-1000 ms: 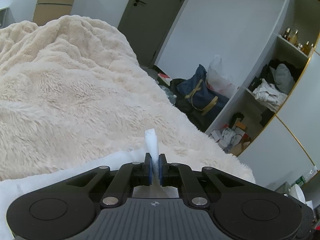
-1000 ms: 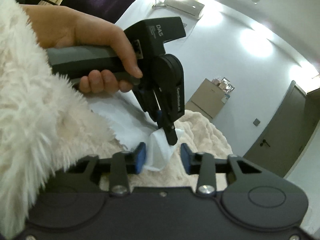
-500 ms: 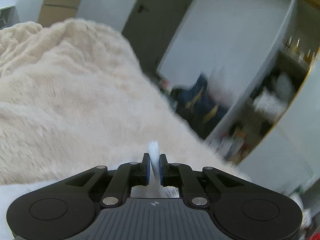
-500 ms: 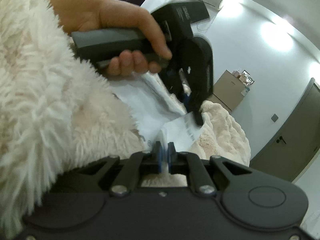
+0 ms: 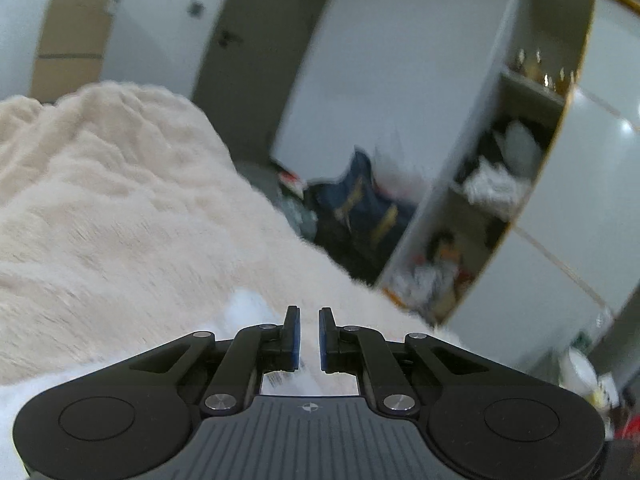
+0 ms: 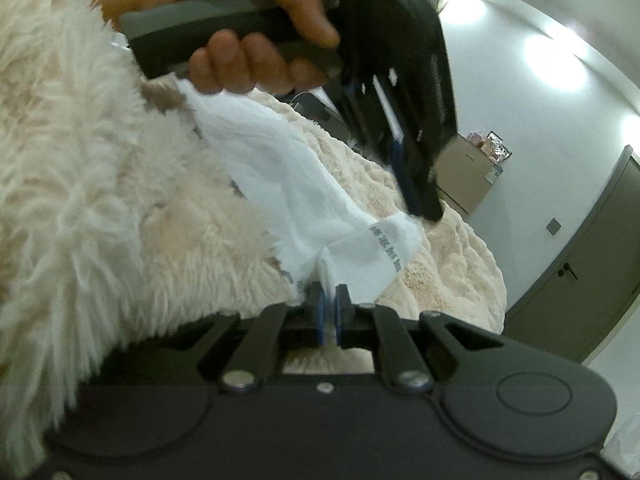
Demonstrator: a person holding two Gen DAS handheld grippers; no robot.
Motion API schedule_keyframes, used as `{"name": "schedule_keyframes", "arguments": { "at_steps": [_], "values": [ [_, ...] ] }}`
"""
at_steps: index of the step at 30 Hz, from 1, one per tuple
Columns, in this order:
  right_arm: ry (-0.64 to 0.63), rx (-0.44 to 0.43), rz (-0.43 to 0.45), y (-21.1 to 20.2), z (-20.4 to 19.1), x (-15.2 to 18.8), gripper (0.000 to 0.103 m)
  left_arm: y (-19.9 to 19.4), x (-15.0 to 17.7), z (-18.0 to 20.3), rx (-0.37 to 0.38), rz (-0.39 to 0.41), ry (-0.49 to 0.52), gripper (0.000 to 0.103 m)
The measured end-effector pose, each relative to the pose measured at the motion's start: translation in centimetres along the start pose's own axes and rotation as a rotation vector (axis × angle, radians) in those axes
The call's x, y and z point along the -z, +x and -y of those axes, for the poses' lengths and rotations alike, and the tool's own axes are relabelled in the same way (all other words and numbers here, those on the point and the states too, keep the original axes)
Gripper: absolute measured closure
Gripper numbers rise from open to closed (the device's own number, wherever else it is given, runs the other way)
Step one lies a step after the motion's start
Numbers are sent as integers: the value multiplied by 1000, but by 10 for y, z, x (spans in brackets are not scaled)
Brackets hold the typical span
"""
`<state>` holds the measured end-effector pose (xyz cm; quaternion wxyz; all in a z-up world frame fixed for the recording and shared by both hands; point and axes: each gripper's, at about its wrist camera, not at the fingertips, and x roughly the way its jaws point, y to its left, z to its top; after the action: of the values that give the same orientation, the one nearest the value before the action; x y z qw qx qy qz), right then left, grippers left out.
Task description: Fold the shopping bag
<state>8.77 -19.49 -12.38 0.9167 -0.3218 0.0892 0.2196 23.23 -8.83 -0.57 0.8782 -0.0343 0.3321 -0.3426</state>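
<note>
The right tool (image 6: 329, 308) pinches a raised fold at the near corner of the white shopping bag (image 6: 304, 184). From that pinch the bag runs up and to the left across the cream plush blanket (image 6: 448, 264), its long axis pointing toward the hand (image 6: 248, 20) that holds the left tool (image 6: 420, 204). The left tool has its pads nearly together with nothing between them, its tips just above the bag's printed corner, beside the right tool's pinch. In its own view only a white edge of bag shows beside it.
</note>
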Motion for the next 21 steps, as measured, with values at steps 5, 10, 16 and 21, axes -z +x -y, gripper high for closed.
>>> {"name": "schedule_keyframes", "arguments": {
  "at_steps": [5, 10, 16, 21],
  "values": [
    [-21, -14, -19, -2, 2, 0, 97, 17, 5, -14, -56, -40, -48, 96],
    [-39, -33, -21, -6, 6, 1, 96, 15, 4, -15, -56, -28, -44, 96],
    [-56, -30, -19, -7, 6, 4, 91, 16, 6, -17, -49, -27, -40, 96],
    [-73, -10, -29, -17, 4, 4, 79, 17, 7, -14, -52, -28, -33, 96]
  ]
}}
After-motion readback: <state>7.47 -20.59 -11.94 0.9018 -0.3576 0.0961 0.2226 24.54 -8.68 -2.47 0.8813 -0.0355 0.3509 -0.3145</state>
